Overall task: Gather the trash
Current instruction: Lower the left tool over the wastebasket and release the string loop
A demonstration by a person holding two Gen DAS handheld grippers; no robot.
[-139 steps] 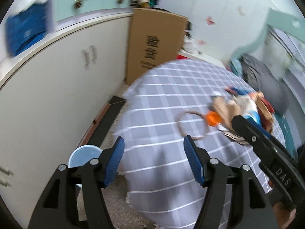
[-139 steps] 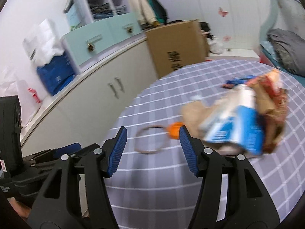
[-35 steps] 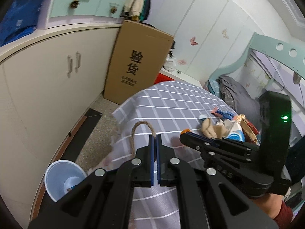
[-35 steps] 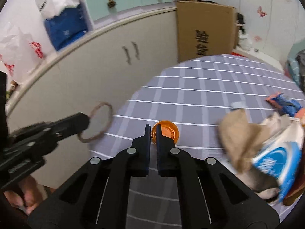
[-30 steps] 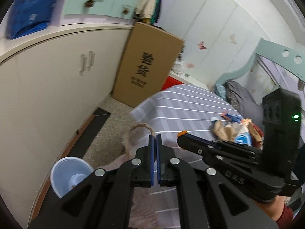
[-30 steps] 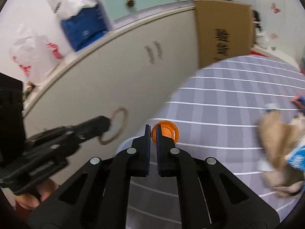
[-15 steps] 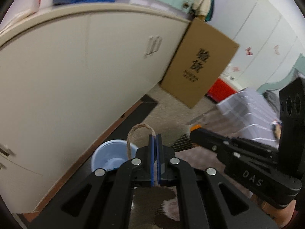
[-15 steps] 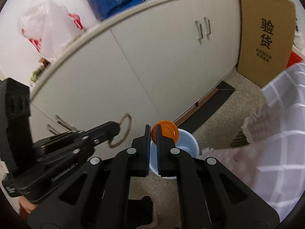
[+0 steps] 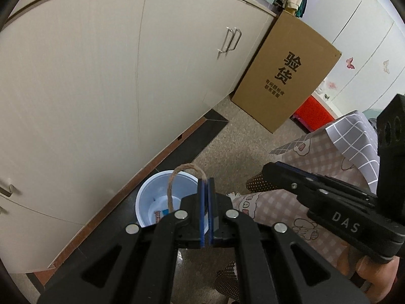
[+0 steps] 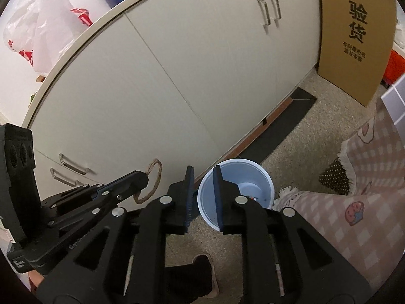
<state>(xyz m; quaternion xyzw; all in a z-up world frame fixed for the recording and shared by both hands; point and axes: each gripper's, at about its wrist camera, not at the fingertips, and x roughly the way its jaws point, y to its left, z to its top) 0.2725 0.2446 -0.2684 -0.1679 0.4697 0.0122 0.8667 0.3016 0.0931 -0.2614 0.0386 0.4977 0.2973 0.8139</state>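
Below, cream cabinet (image 9: 101,81) fills 9 to 12 o'clock; cardboard box (image 9: 286,83) leans at 1. White bin (image 10: 235,192) stands on speckled floor (image 9: 227,141) just off the dark baseboard, a few scraps in its bottom. Checked cloth (image 10: 354,197) hangs at 3, floor open between. Left gripper (image 9: 206,195) jaws clamped on rope loop (image 9: 186,177) over bin. Right gripper (image 10: 203,195) jaws slightly apart, nothing between them, at bin's rim. Only right view shows white plastic bag (image 10: 43,25).
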